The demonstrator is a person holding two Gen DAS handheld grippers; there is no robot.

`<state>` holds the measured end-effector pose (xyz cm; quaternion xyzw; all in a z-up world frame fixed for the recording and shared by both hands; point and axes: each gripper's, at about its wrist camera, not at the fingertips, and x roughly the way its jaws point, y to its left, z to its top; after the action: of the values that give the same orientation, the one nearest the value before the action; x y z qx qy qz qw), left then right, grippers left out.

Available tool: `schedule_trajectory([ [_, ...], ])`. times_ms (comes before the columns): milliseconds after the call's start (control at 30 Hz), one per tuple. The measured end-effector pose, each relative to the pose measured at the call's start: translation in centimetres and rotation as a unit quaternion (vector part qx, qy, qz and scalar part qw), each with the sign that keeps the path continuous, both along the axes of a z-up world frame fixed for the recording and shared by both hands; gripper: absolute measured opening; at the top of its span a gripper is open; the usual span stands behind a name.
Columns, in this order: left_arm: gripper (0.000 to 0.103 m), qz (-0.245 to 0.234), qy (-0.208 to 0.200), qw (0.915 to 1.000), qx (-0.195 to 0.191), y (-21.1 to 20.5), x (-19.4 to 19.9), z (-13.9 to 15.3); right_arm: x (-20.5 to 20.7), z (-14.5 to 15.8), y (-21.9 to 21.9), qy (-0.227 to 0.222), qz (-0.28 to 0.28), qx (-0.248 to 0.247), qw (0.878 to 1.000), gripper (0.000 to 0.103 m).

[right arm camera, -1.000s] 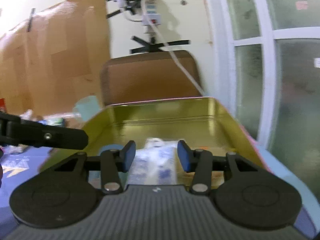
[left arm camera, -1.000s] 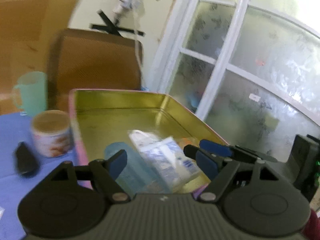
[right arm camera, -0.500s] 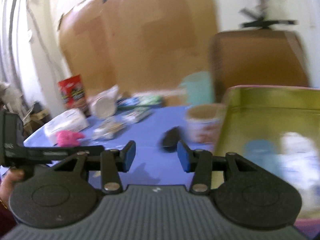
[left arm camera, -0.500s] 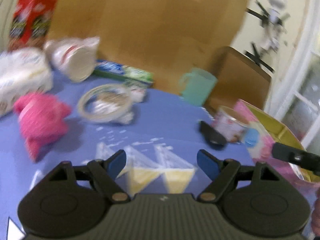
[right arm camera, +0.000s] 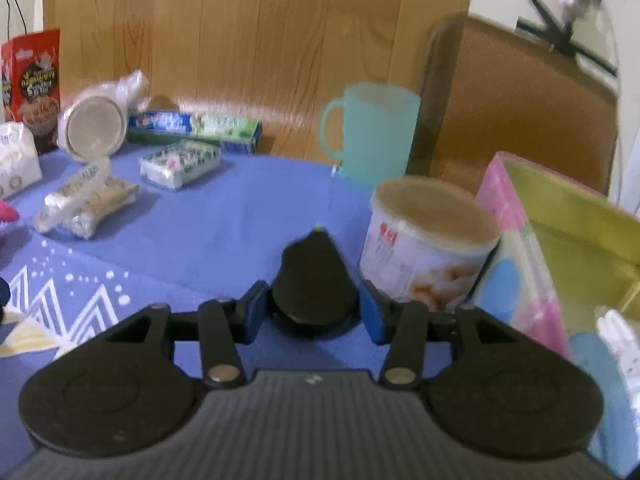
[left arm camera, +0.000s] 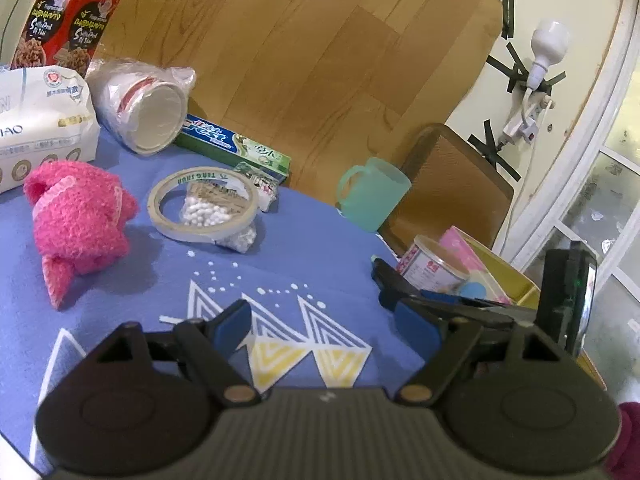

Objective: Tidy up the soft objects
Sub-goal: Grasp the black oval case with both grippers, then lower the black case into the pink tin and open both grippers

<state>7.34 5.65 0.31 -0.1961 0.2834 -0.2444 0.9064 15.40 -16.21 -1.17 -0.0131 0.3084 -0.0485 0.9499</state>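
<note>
We see the left gripper (left arm camera: 320,326) gaping, empty, over the cloth (left arm camera: 280,252) with the pink plush (left arm camera: 76,220) lying far left, while the right gripper (right arm camera: 314,312), its jaws lately widening, brackets a black object (right arm camera: 314,288) without pressing it.

Both hand-held grippers angled down, jaws apart.
Left hand-held gripper (left arm camera: 320,326) gaping empty; right hand-held gripper (right arm camera: 314,312) narrower, just widened.
</note>
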Motion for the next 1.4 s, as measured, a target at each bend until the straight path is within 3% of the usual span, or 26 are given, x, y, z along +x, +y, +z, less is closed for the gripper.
schedule_trajectory([
  [233, 0.082, -0.008, 0.005, 0.9999, -0.012, 0.2, 0.1, -0.2, -4.7, 0.4, 0.9, 0.006, 0.087, 0.079, 0.993, 0.052],
  [333, 0.082, -0.04, 0.02, 0.9989, -0.012, -0.5, 0.1, -0.2, -7.8, 0.3, 2.0, -0.002, 0.129, 0.079, 0.989, 0.051],
  [467, 0.076, -0.094, 0.064, 0.993, -0.029, -2.2, -0.5, -0.6, -9.8, 0.7, 2.2, -0.005, 0.163, 0.134, 0.977, 0.051],
  [533, 0.067, -0.095, 0.073, 0.9925, -0.027, -3.2, -1.1, -0.6, -10.4, 0.6, 1.9, -0.007, 0.172, 0.168, 0.971, 0.051],
  [633, 0.039, -0.095, 0.083, 0.992, -0.014, -4.4, -1.2, -0.3, -11.3, 1.0, 1.8, -0.031, 0.165, 0.156, 0.973, 0.051],
  [700, 0.036, -0.116, 0.086, 0.989, -0.032, -5.4, -0.9, 0.6, -11.7, 1.7, 1.4, -0.052, 0.162, 0.159, 0.973, 0.051],
  [833, 0.037, -0.152, 0.042, 0.9874, -0.011, -9.8, -0.6, 3.9, -13.1, 3.9, -0.2, -0.108, 0.129, 0.122, 0.978, 0.051],
  [1000, 0.038, -0.22, 0.017, 0.9753, 0.013, -17.6, 0.7, 6.2, -14.6, 5.2, -5.1, -0.156, 0.051, 0.098, 0.982, 0.051],
  [1167, 0.045, -0.252, 0.005, 0.9654, 0.067, -25.9, 1.5, 6.5, -14.5, 4.8, -10.3, -0.155, -0.036, 0.096, 0.983, 0.052],
  [1233, 0.052, -0.245, -0.002, 0.9649, 0.096, -28.4, 1.8, 6.3, -13.9, 4.5, -12.1, -0.149, -0.068, 0.082, 0.983, 0.052],
  [1300, 0.053, -0.234, -0.008, 0.9647, 0.12, -30.1, 2.1, 6.1, -13.6, 3.9, -13.6, -0.145, -0.111, 0.065, 0.981, 0.052],
  [1400, 0.053, -0.236, 0.004, 0.9655, 0.109, -30.0, 2.1, 5.7, -14.7, 3.2, -15.8, -0.151, -0.108, 0.091, 0.978, 0.052],
])
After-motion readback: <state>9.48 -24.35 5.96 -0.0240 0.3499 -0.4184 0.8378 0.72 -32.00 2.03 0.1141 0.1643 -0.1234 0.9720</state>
